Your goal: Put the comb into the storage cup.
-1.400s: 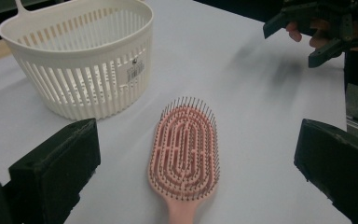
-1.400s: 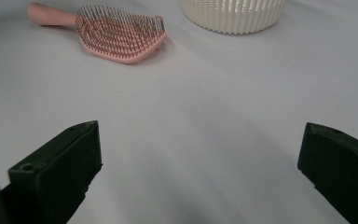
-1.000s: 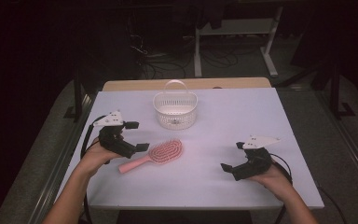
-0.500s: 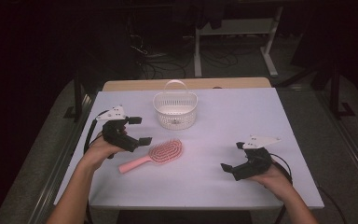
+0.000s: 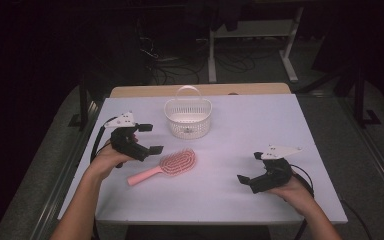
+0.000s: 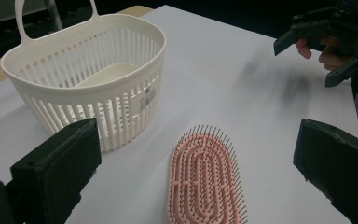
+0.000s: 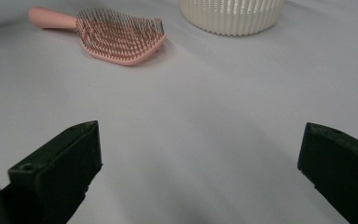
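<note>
A: Where is the pink hairbrush (image 5: 166, 166)?

B: It lies bristles up near the middle of the tabletop (image 5: 240, 125), in front of the white basket (image 5: 188, 117).

A: And the grippers?

B: The left gripper (image 5: 147, 138) hovers beside the brush, jaws apart. The right gripper (image 5: 250, 167), near the right edge, has its jaws apart too.

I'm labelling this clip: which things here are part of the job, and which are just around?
In the job: pink hairbrush, white basket, left hand-held gripper open beside the brush.
Just around: right hand-held gripper open and idle, table, desk frame and cables behind.
</note>
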### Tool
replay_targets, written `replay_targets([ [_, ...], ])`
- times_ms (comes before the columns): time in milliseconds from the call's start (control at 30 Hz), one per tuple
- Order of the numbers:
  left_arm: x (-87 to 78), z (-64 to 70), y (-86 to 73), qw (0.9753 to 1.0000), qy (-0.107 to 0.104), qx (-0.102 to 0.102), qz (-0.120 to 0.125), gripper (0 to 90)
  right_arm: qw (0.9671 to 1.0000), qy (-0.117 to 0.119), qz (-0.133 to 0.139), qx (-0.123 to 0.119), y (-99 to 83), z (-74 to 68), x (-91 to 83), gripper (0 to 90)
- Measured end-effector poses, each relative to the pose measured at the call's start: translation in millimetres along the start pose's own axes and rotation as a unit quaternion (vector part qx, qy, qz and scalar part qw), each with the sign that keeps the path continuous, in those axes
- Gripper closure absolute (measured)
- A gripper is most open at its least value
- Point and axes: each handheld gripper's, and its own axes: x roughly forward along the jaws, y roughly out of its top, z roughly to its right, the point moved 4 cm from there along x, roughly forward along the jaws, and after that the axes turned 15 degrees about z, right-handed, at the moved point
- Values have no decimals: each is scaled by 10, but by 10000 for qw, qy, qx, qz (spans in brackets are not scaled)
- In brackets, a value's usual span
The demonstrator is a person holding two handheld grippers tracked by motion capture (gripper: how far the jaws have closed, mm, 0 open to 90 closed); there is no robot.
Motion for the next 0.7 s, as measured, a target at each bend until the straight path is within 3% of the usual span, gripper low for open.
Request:
replay_targets([
  [700, 14, 51, -4, 9992, -1, 243, -303, 2, 10000, -6, 25, 5, 6, -2, -16, 0],
])
